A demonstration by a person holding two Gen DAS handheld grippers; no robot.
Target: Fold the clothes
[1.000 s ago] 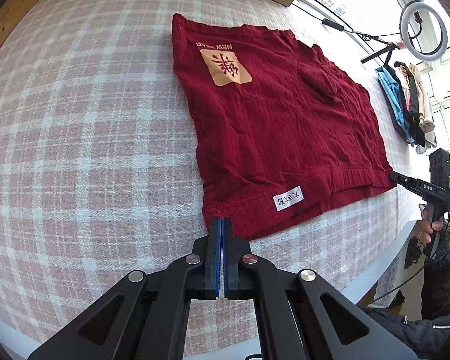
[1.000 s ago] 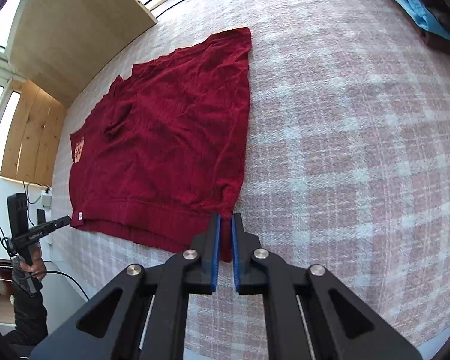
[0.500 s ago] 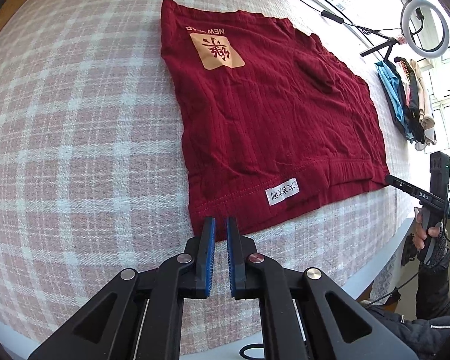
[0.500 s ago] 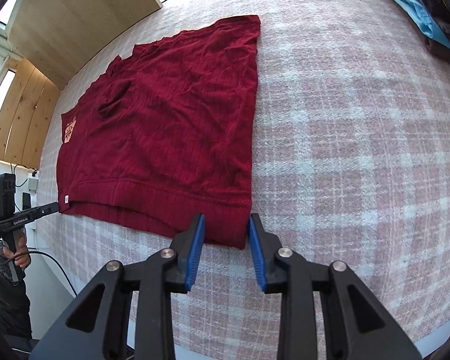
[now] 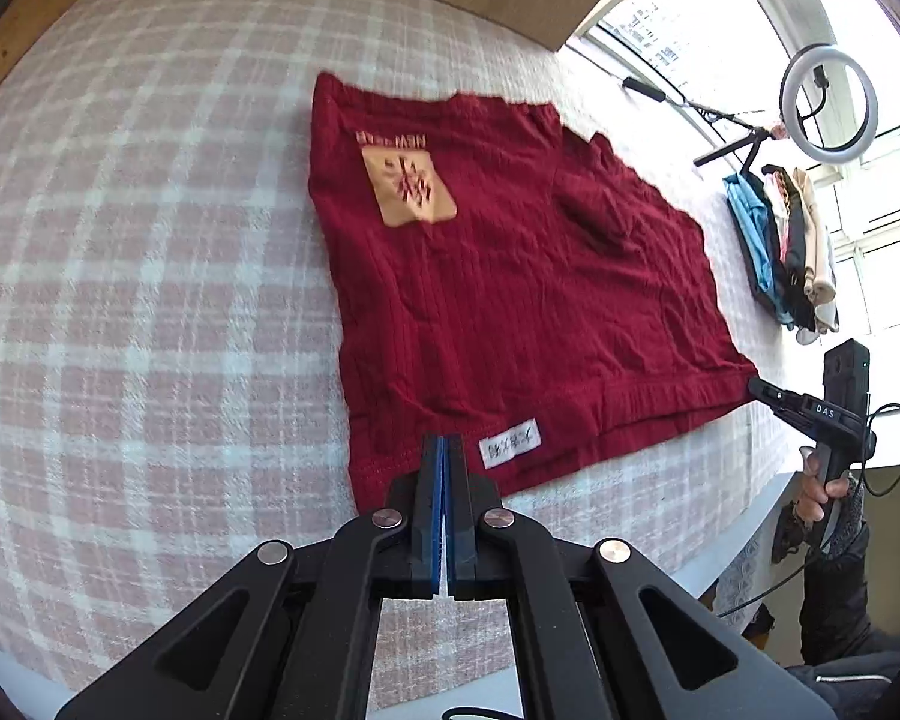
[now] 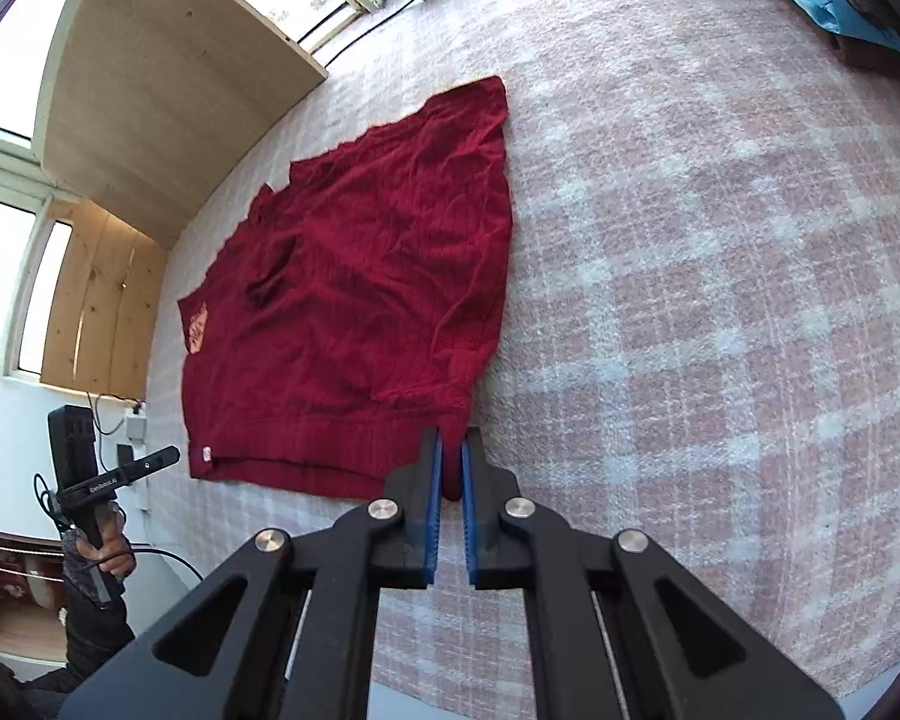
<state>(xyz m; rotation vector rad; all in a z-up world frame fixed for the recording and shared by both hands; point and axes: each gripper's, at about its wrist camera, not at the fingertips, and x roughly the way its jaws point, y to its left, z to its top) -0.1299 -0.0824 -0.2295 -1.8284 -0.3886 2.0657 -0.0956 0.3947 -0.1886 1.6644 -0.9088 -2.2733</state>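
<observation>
A dark red ribbed garment [image 5: 510, 288] lies spread flat on the plaid-covered table [image 5: 150, 300]. It carries an orange patch [image 5: 408, 186] and a white label [image 5: 510, 450] on the near hem. My left gripper [image 5: 444, 447] is shut on that hem just left of the label. In the right wrist view the same garment [image 6: 360, 288] shows its other near corner, pinched and slightly raised between the blue pads of my right gripper [image 6: 452, 462], which is shut on it. Each gripper shows in the other's view, held by a gloved hand [image 6: 99, 558].
A stack of folded clothes [image 5: 786, 252] lies at the far right of the table, beside a ring light [image 5: 828, 102] on a stand. The table's near edge [image 5: 750, 528] runs just behind both grippers. Wood panels [image 6: 162, 78] and windows border the far side.
Half a second ago both grippers stood open at the hem. Now both have closed on it, the left beside the label and the right on the corner, which has bunched up a little.
</observation>
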